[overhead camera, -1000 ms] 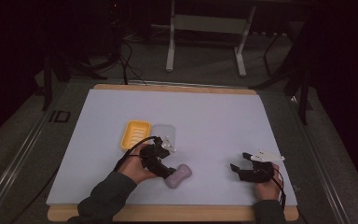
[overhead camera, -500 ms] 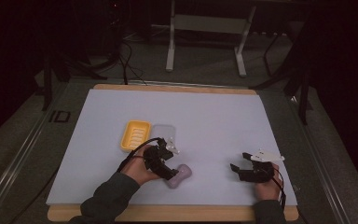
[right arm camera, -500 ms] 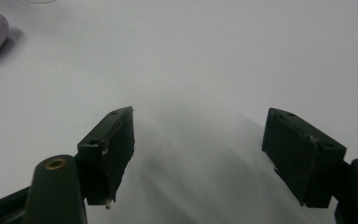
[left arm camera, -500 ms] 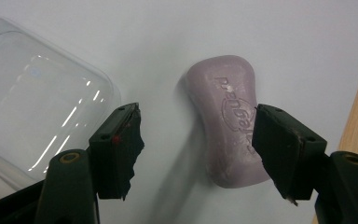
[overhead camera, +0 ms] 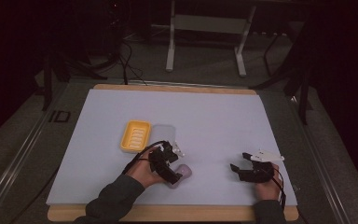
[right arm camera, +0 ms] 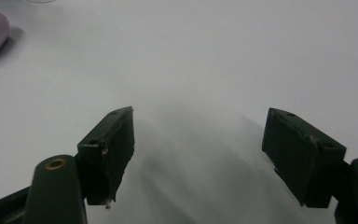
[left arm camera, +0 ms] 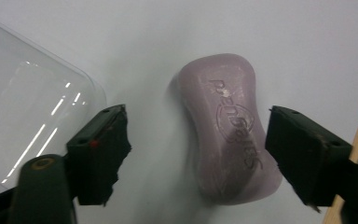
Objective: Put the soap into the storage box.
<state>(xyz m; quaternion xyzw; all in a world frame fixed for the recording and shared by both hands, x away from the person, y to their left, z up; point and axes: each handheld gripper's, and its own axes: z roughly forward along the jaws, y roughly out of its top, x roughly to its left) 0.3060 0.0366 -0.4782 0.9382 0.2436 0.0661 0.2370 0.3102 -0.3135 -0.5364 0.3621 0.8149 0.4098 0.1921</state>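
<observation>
Soap bar (overhead camera: 181,173) near table's front edge, tray (overhead camera: 135,136) behind it, lid (overhead camera: 164,133) beside tray

High view: fixed overhead, facing forward and down across the whole tabletop (overhead camera: 214,116). Left gripper view: close, looking down along its jaws; soap bar (left arm camera: 230,128) between them. Right gripper view: close and low; same soap bar beyond its left jaw.

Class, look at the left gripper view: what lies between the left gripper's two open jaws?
The purple soap bar lies on the white mat between the left gripper jaws, untouched by either; the left gripper view shows this.
</observation>
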